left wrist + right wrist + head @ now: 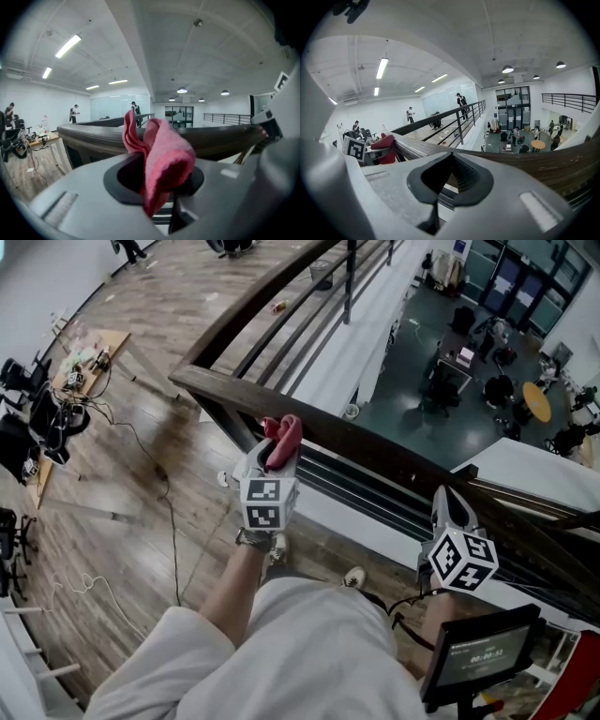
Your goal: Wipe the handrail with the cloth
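The dark wooden handrail (375, 448) runs diagonally from the corner at upper left down to the right. My left gripper (272, 463) is shut on a pink cloth (284, 437), and the bunched cloth rests against the near side of the rail's top. In the left gripper view the cloth (161, 157) sticks up between the jaws, with the handrail (89, 136) just behind it. My right gripper (450, 507) is further right along the rail, just on its near side. It is shut and holds nothing. The right gripper view shows the handrail (520, 161) crossing close ahead of the right gripper (451, 177).
Beyond the rail is a drop to a lower floor (441, 343) with desks, chairs and people. Metal railing bars (349, 282) run off at the back. Cables (169, 493) trail over the wooden floor, and a cluttered table (75, 371) stands left. A small screen (483, 652) sits at bottom right.
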Demonstrator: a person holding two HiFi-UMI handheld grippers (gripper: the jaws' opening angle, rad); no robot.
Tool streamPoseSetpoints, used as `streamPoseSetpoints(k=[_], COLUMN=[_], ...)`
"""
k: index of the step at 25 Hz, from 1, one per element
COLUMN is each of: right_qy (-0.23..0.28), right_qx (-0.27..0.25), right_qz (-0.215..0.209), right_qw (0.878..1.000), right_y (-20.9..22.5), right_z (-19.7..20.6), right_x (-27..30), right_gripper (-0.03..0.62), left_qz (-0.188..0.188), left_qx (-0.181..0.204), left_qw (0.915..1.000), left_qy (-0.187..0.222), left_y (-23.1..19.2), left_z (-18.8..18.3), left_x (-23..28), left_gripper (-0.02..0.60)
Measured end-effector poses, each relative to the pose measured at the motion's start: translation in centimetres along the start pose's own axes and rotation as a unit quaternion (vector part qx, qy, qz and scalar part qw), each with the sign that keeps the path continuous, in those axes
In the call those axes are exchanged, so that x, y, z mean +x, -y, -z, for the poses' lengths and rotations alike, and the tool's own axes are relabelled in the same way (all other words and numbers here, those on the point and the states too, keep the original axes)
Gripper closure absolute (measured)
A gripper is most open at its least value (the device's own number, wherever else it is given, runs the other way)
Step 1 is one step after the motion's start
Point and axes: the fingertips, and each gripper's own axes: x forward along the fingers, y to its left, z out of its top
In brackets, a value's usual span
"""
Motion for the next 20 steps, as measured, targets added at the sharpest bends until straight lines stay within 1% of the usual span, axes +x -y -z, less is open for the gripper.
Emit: streamPoseSetpoints(k=[8,15,20], right_qy=[0.003,0.005,0.008], right_qx=[0.000,-0.004,-0.004], right_qz=[-0.012,-0.025,-0.027], right_qw=[1.000,1.000,1.000], right_y=[0.6,1.5,2.1], right_z=[-0.3,-0.2,-0.3], right_x=[-0.3,-0.6,-0.8], right_gripper=[0.591,0.591,0.591], left_qz=[0.016,0.024,0.039], left_qx=[0.003,0.014,0.000], left_qw=[0.9999,0.9996,0.9992], left_qy=[-0.002,0.001,-0.003], left_y=[2.6,5.2,6.6], left_z=[0.1,0.3,0.2], left_x=[-0.1,-0.3,-0.5], left_gripper=[0.457,0.457,0.457])
